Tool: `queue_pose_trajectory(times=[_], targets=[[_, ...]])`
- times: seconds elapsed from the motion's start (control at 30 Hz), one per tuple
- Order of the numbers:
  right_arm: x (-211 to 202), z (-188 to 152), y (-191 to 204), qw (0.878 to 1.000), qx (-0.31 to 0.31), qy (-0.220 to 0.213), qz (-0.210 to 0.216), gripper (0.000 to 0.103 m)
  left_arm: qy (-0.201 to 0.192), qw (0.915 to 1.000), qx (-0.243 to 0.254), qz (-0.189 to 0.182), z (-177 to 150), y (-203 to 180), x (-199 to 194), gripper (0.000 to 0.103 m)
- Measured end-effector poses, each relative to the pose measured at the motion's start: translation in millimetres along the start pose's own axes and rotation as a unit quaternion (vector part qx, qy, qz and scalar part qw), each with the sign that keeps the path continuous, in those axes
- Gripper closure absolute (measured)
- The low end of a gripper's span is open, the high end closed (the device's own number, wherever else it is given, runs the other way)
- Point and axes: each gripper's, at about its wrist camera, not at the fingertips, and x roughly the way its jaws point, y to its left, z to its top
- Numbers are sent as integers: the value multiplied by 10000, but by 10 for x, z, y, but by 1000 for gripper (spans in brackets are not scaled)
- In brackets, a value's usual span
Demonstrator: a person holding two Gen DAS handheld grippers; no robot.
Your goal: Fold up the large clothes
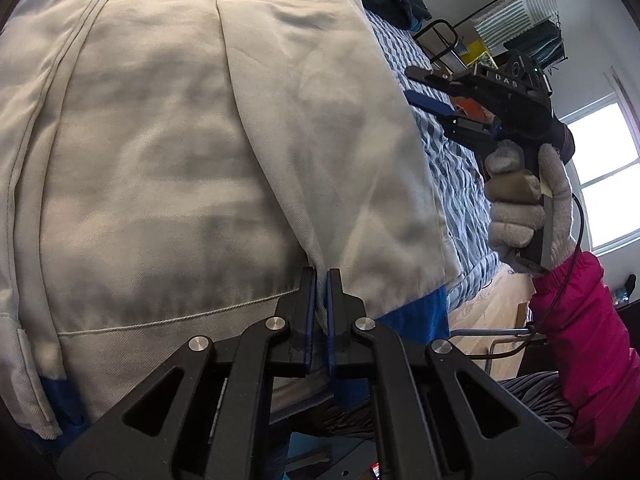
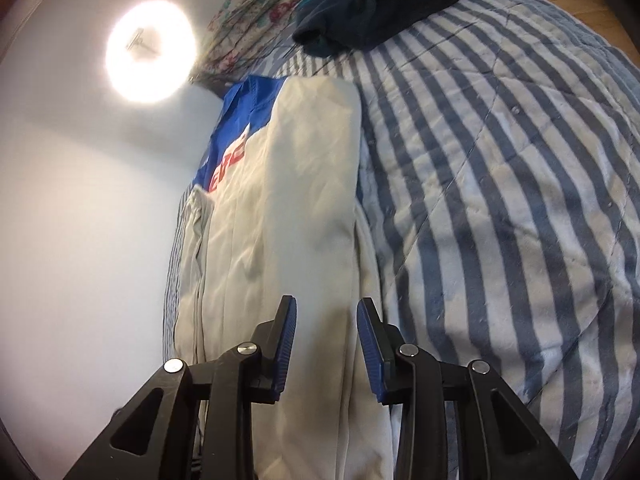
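Observation:
A large white jacket (image 1: 180, 152) with blue trim lies on the striped bed; it also shows in the right wrist view (image 2: 296, 208), with a blue yoke and red letters at its far end. My left gripper (image 1: 321, 276) is shut on a fold of the jacket near its blue-edged hem. My right gripper (image 2: 326, 308) is open and empty, its blue pads (image 2: 368, 336) a little above the folded white panel. In the left wrist view the right gripper (image 1: 424, 98) hovers at the jacket's right edge, held by a gloved hand (image 1: 528, 204).
The blue-and-white striped quilt (image 2: 500, 184) covers the bed. A dark navy garment (image 2: 380, 4) and a floral cloth (image 2: 260, 12) lie at the bed's far end. A rack (image 1: 516, 20), a window (image 1: 608, 168) and wooden floor (image 1: 492, 312) are beside the bed.

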Motion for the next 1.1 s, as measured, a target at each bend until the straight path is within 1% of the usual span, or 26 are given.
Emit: queue_pose_trajectory(times=[0.07, 0.13, 0.27, 0.37, 0.4, 0.47, 0.53, 0.6, 0.67, 0.7, 0.73, 0.77, 0.8, 0.83, 0.9, 0.97, 1.03, 1.1], targets=[[14, -57, -32, 9999, 32, 116, 15, 72, -5, 10000, 34, 8, -25, 12, -18, 102], [23, -114, -91, 9995, 199, 200, 118, 72, -5, 10000, 52, 16, -29, -3, -20, 102], [56, -212, -161, 9987, 315, 373, 170, 73, 1, 10000, 71, 28, -19, -34, 6, 102], [98, -290, -190, 9975, 415, 475, 305, 73, 2, 9999, 112, 37, -23, -51, 11, 102], [107, -307, -180, 9977, 393, 472, 282, 75, -4, 9999, 134, 50, -27, -54, 14, 102], [113, -319, -97, 9988, 203, 440, 64, 102, -15, 9998, 168, 63, -34, -80, 11, 102], [52, -316, 44, 9989, -125, 370, -267, 103, -25, 9999, 145, -51, -46, -127, -12, 102], [-68, -293, 170, 9978, -345, 238, -505, 103, -99, 9996, 215, -122, -56, -211, -45, 102], [-195, -271, 294, 9942, -653, 53, -858, 103, -95, 9993, 299, -197, -64, -282, -28, 102], [-220, -270, 337, 9907, -836, -14, -1077, 103, -20, 9992, 354, -187, -72, -309, 24, 102], [-214, -268, 328, 9902, -838, 11, -1115, 103, 17, 9992, 383, -115, -72, -309, 63, 102], [-174, -278, 267, 9922, -692, 103, -1029, 103, 81, 9993, 374, -41, -76, -292, 121, 102], [-138, -288, 217, 9934, -566, 170, -986, 103, 123, 9993, 356, -30, -82, -275, 155, 102], [-124, -300, 178, 9938, -503, 229, -964, 98, 151, 9994, 325, -21, -92, -251, 177, 102], [-153, -323, 149, 9948, -440, 271, -877, 95, 133, 9993, 347, -39, -87, -252, 157, 102], [-290, -371, 147, 9957, -455, 161, -791, 73, 105, 9992, 374, -13, -91, -253, 133, 102], [-404, -456, 143, 9970, -414, 122, -643, 71, 69, 9992, 386, -4, -110, -260, 101, 102], [-464, -572, 147, 9974, -449, 178, -528, 67, 23, 9989, 460, 37, -145, -291, 39, 102]])
